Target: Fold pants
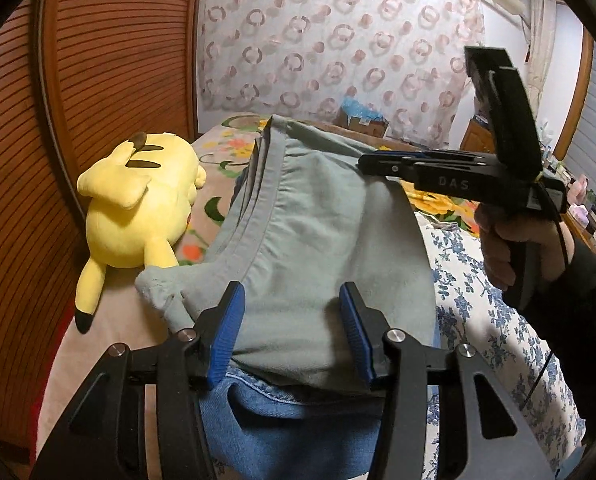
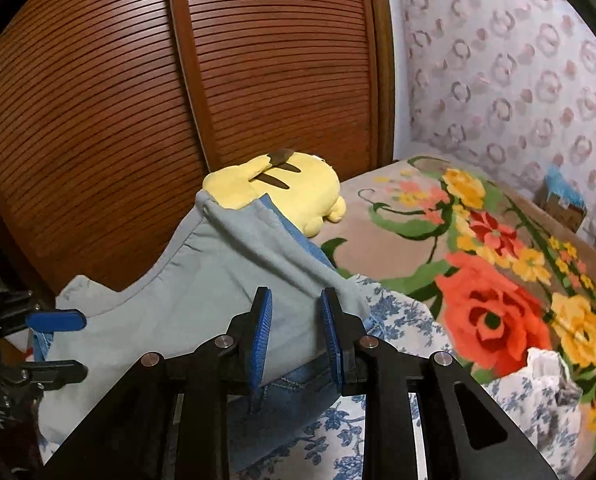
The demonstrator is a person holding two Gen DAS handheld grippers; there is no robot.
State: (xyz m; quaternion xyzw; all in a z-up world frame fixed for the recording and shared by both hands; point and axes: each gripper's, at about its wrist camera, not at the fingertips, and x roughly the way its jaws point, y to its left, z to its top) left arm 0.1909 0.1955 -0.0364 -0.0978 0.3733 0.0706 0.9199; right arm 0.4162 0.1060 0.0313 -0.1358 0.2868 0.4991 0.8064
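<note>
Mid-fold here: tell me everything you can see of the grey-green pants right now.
The grey-green pants are soft, matte cloth with a stitched band along one edge. They lie draped and creased over blue denim on the bed, one end rising toward the yellow plush toy. The left gripper straddles the near edge, jaws apart. The right gripper straddles a bunched fold, jaws also apart. Whether either set of pads presses the cloth cannot be told.
</note>
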